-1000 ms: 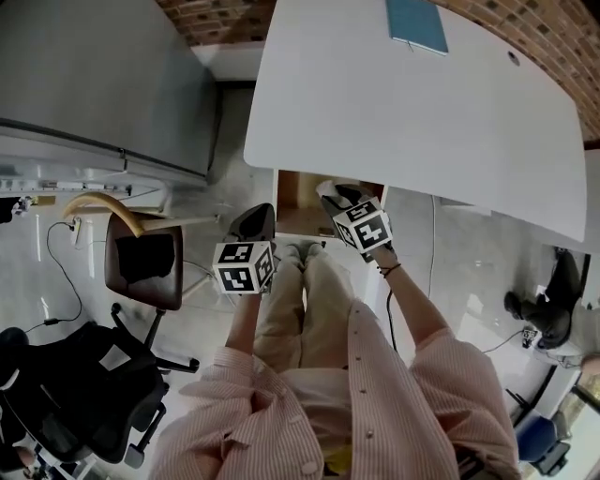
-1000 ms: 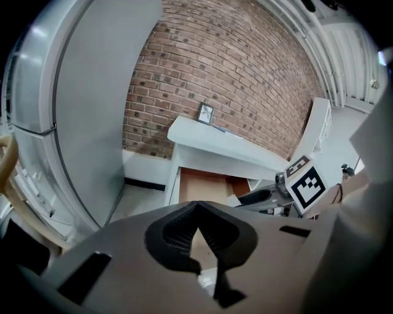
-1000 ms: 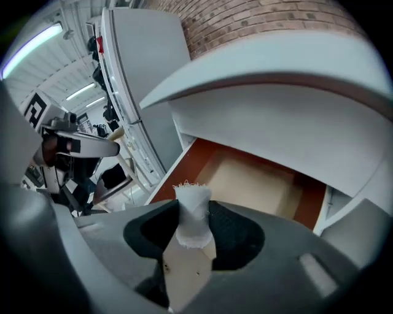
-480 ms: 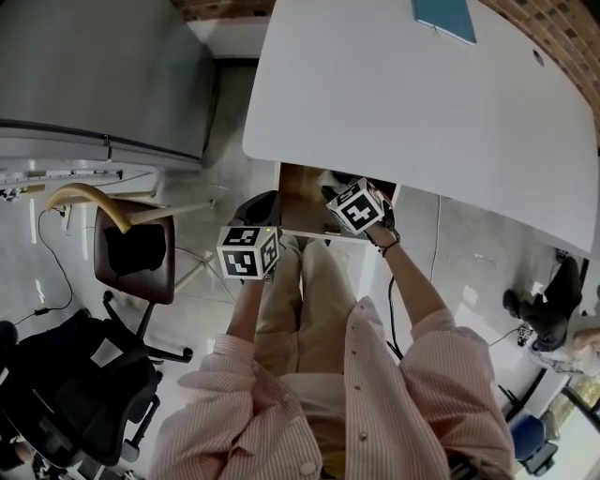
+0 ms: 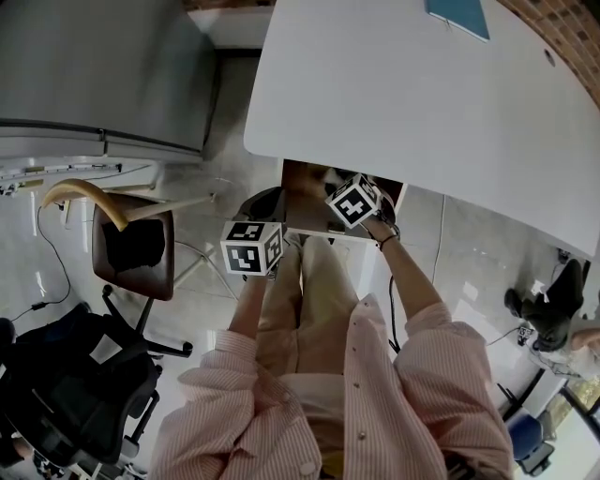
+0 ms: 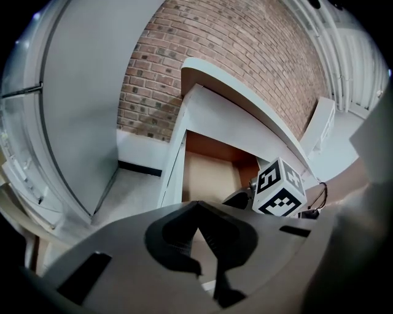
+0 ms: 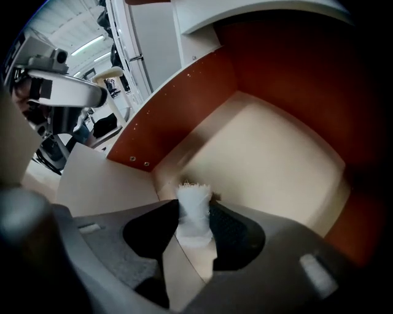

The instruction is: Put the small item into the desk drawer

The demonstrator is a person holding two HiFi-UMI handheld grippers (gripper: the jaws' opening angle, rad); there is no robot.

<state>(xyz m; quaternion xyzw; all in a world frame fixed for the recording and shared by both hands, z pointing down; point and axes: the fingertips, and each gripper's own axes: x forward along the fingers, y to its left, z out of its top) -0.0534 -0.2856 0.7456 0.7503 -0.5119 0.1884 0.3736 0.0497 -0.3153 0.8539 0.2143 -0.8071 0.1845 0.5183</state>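
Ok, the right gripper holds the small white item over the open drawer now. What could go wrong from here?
1. The small white item in the right gripper appears close to the drawer's brown side wall; released here, it might strike the wall and bounce or tip.
2. The white desk top overhangs the drawer, so the gripper may bump its underside when it lifts out.

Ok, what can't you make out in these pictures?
White item in the right tool: right gripper view, blurred, base behind the jaws; kind unclear.
Drawer inside: head view, mostly covered by the desk top and right tool.
Blue object: head view, cut by the top edge.
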